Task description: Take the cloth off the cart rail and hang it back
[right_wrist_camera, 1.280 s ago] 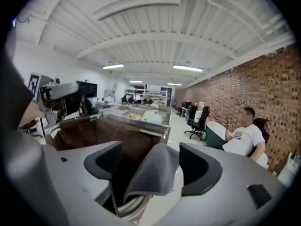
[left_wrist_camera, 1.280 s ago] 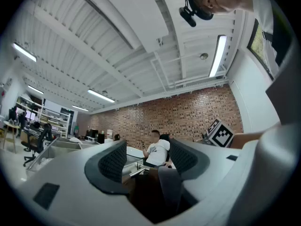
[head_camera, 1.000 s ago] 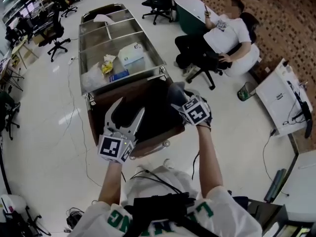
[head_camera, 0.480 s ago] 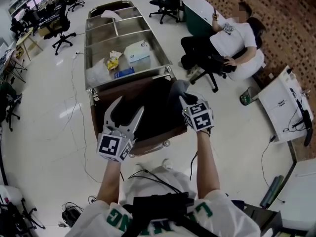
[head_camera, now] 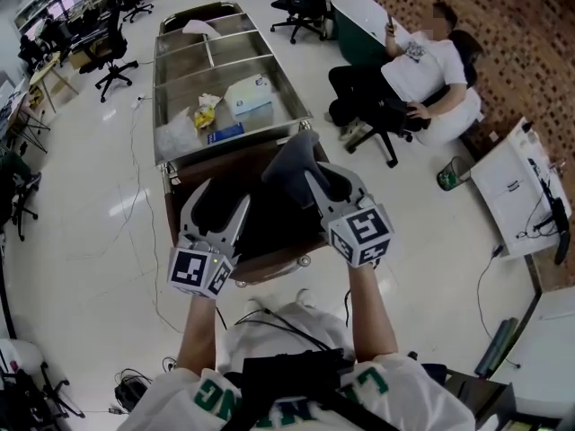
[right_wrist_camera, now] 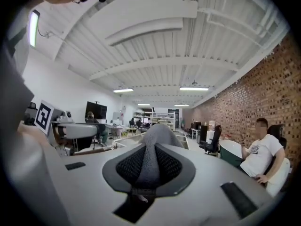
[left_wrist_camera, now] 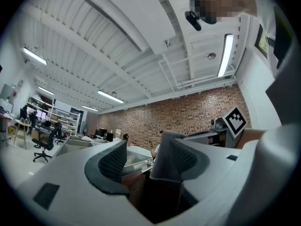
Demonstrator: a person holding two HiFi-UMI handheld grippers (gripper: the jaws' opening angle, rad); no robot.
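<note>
My right gripper (head_camera: 304, 171) is shut on a fold of the grey cloth (head_camera: 289, 158) and holds it up above the near end of the steel cart (head_camera: 180, 74). In the right gripper view the cloth (right_wrist_camera: 157, 134) rises as a ridge pinched between the two dark pads. The rest of the cloth hangs as a dark mass (head_camera: 269, 218) over the cart's near end, above the chrome rail (head_camera: 274, 266). My left gripper (head_camera: 216, 206) is open to the left of it, over the dark mass. In the left gripper view the lifted cloth (left_wrist_camera: 161, 157) shows beside the right-hand pad.
The cart's trays hold a white box (head_camera: 250, 93), a yellow packet (head_camera: 205, 112) and a blue item (head_camera: 225, 133). A person sits on an office chair (head_camera: 409, 74) at the right. A white cabinet (head_camera: 512, 187) stands further right. Cables (head_camera: 144, 241) lie on the floor at the left.
My right gripper has shut on the grey cloth and lifted it up and toward me. The left gripper has slid slightly down and left, still open.
</note>
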